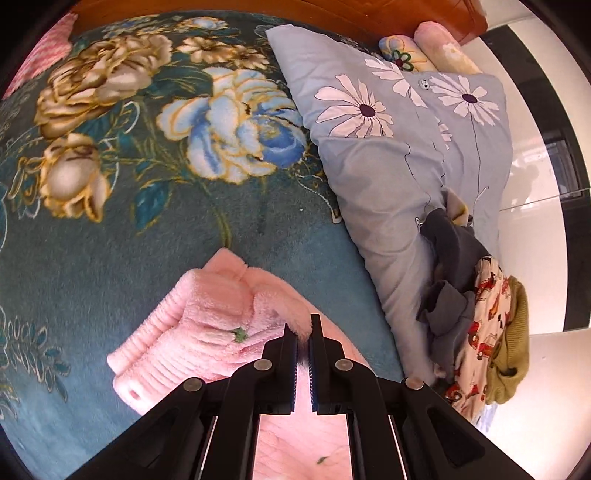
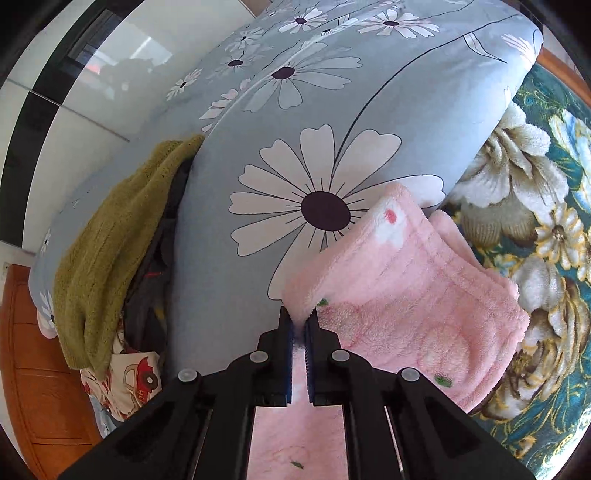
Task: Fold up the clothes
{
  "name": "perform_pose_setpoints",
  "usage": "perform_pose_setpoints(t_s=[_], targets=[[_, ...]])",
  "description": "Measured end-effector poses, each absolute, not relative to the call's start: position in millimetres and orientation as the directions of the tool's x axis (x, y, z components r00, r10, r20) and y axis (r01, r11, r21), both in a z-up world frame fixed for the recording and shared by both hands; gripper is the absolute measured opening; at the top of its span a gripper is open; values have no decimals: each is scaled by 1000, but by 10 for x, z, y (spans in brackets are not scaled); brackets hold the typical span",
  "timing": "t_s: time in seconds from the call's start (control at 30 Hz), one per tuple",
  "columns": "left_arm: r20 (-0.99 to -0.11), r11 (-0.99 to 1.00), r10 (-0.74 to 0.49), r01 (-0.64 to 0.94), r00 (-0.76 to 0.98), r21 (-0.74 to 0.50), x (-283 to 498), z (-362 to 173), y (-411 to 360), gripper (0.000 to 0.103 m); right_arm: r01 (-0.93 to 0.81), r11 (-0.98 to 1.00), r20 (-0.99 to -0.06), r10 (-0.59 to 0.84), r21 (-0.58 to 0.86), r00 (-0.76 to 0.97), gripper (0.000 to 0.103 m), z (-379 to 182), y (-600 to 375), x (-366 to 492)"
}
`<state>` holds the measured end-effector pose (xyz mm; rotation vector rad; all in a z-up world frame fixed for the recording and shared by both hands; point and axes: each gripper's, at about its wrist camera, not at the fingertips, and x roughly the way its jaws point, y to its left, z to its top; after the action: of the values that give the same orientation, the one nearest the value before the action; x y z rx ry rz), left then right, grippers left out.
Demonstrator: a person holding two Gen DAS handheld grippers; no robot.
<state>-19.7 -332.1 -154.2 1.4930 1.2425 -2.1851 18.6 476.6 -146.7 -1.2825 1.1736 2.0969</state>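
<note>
A fluffy pink garment (image 1: 207, 317) with small green marks lies folded on the teal floral blanket (image 1: 155, 229). My left gripper (image 1: 303, 325) is shut on an edge of the pink garment, which also shows between the fingers below. In the right wrist view the pink garment (image 2: 413, 295) lies in layers against a grey daisy-print quilt (image 2: 295, 147). My right gripper (image 2: 299, 317) is shut on a corner of the pink garment.
The folded grey daisy quilt (image 1: 399, 147) lies to the right. Beside it is a pile of clothes: an olive knit (image 2: 110, 236), dark grey items (image 1: 450, 266) and a car-print cloth (image 1: 480, 332). A wooden headboard (image 1: 332, 11) and rolled towels (image 1: 436, 48) lie beyond.
</note>
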Motion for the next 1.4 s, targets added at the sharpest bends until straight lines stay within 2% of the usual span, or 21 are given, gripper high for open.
perform_pose_setpoints(t_s=[0.17,0.23,0.3,0.37,0.47,0.53,0.63,0.73,0.9,1.0,1.17,1.23,1.4], targets=[[-891,-701,250,564,-380,-437,-458,-1778,-3257,9,-693,-613,-890,-35,378,-454,6,-1550,4684,-150],[-887,-722,260,534,-381,-441,-465,-1808,-3239,9,-692,-618,-895,-43,373,-444,6,-1646,4645,-158],[-865,-723,284,500,-414,-477,-439,-1764,-3245,21,-689,-617,-895,-58,380,-442,6,-1732,4621,-158],[-830,-709,309,470,-464,-526,-386,-1662,-3278,41,-677,-619,-888,-74,398,-454,8,-1780,4606,-160],[-770,-677,334,431,-543,-597,-204,-1447,-3374,52,-644,-633,-868,-96,430,-487,13,-1753,4585,-162],[-737,-651,323,425,-594,-629,49,-1343,-3456,56,-610,-650,-851,-112,454,-513,32,-1690,4558,-150],[-715,-605,274,462,-643,-648,650,-1407,-3559,66,-525,-682,-802,-156,510,-577,39,-1536,4518,60],[-752,-534,260,559,-606,-635,1204,-1831,-3614,66,-463,-709,-767,-171,531,-619,51,-1472,4521,509],[-731,-450,300,584,-613,-675,1400,-2240,-3586,66,-563,-606,-774,-147,562,-615,53,-1818,4824,1420],[-726,-428,311,591,-614,-683,1373,-2394,-3544,66,-638,-463,-763,-144,615,-630,55,-2096,5034,1821],[-732,-394,295,619,-615,-679,1209,-2543,-3491,66,-631,-377,-718,-154,678,-679,56,-2321,5083,1883],[-727,-377,276,624,-629,-684,1193,-2567,-3500,66,-615,-362,-699,-176,700,-693,62,-2387,5076,1784],[-735,-377,241,636,-634,-673,1122,-2565,-3502,64,-667,-321,-721,-84,673,-688,64,-2505,5184,1654]])
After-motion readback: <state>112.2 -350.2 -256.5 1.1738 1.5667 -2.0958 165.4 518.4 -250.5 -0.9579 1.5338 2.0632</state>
